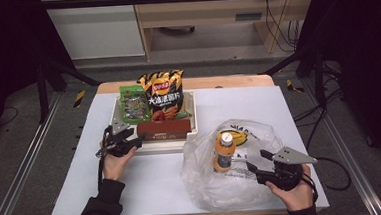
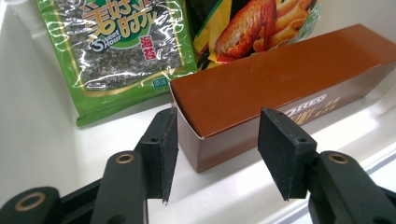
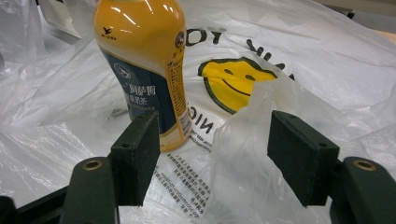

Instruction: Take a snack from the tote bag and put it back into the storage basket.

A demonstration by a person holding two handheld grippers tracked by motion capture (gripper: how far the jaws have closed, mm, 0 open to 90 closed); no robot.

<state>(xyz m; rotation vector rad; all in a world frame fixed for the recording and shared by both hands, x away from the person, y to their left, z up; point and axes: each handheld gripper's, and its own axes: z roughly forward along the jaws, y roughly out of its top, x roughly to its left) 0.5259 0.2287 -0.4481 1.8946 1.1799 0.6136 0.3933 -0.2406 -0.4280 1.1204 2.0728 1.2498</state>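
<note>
Left gripper jaws apart, straddling end of brown biscuit box in white tray, lined up for pickup. Right gripper jaws apart around bag fold, likely to keep plastic bag open; bottle stands inside.

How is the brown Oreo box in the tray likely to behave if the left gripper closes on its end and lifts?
The brown Oreo box is thin card, so the end probably dents under a hard squeeze. Long and gripped at one end, the far end likely sags or swings. The left gripper stands open around its open-flapped corner, which may give.
</note>
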